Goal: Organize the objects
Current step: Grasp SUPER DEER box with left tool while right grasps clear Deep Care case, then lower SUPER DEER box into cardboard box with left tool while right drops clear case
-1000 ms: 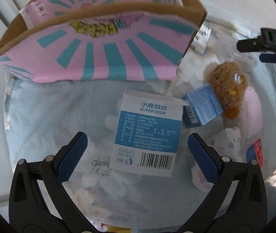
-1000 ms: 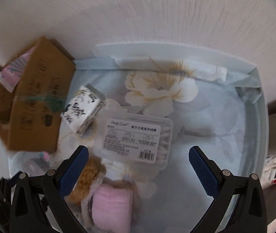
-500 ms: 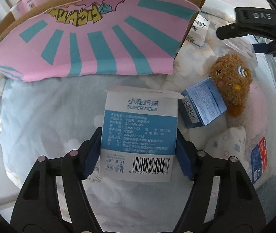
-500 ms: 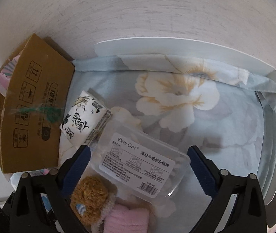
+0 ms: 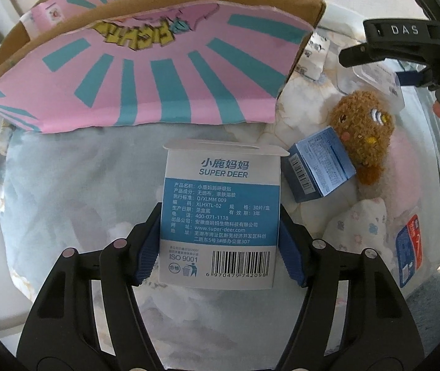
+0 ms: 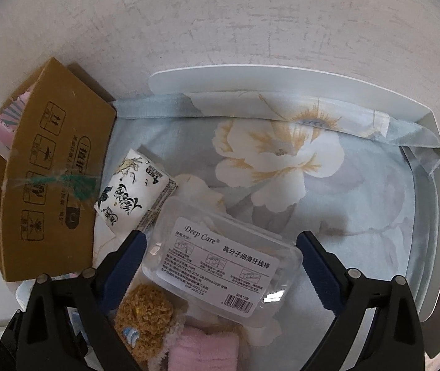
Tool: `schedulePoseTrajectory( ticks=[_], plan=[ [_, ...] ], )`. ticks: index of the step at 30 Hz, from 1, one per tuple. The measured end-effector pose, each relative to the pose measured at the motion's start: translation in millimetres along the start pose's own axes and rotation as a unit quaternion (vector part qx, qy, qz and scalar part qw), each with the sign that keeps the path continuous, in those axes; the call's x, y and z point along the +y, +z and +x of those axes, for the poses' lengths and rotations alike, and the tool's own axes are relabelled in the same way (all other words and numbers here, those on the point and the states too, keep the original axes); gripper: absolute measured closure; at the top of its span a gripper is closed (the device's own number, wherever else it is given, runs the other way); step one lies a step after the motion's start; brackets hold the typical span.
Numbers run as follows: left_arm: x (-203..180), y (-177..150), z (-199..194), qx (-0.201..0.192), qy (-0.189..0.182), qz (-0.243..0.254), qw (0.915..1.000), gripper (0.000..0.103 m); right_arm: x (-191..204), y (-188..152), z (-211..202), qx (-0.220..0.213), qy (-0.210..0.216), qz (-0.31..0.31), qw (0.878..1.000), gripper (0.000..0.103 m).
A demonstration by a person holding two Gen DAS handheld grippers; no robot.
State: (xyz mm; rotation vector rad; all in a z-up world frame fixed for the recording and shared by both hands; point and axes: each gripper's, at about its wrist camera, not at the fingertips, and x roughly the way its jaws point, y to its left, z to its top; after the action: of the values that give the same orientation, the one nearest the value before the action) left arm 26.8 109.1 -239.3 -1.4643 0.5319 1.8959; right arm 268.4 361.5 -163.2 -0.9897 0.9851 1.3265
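My left gripper (image 5: 220,244) is shut on a white and blue Super Deer box (image 5: 220,210), held in front of the pink and teal cardboard box (image 5: 145,71). My right gripper (image 6: 221,262) is open around a clear Deep Care floss-pick case (image 6: 220,266); its left pad touches the case and its right pad stands just off it. That gripper also shows at the upper right of the left wrist view (image 5: 405,46). A brown plush bear (image 5: 363,123) in pink lies next to a small blue box (image 5: 319,167).
A tissue pack (image 6: 133,194) lies between the cardboard box (image 6: 44,170) and the case. Everything rests on a flowered blue cloth (image 6: 328,191) in a white tray (image 6: 281,74). A patterned cloth item (image 5: 359,225) and a blue-red packet (image 5: 408,247) lie at the right.
My left gripper closed on the Super Deer box and lifted it toward the pink box. My right gripper moved down over the floss case and narrowed around it.
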Motion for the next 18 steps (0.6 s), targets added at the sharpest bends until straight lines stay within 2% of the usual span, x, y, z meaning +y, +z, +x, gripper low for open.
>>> schedulePoseTrajectory(
  ticks=[8, 14, 18],
  plan=[
    [9, 5, -20, -0.018, -0.010, -0.013, 0.9997, 0.039, -10, -8, -34, -0.018, 0.015, -0.010, 1.000, 0.006],
    [17, 15, -44, -0.030, -0.028, -0.014, 0.9990, 0.039, -18, -16, -71, -0.031, 0.032, -0.044, 0.998, 0.006],
    [29, 20, -67, -0.044, -0.041, -0.013, 0.9981, 0.039, -9, -24, -97, -0.046, 0.036, -0.084, 0.995, 0.006]
  ],
)
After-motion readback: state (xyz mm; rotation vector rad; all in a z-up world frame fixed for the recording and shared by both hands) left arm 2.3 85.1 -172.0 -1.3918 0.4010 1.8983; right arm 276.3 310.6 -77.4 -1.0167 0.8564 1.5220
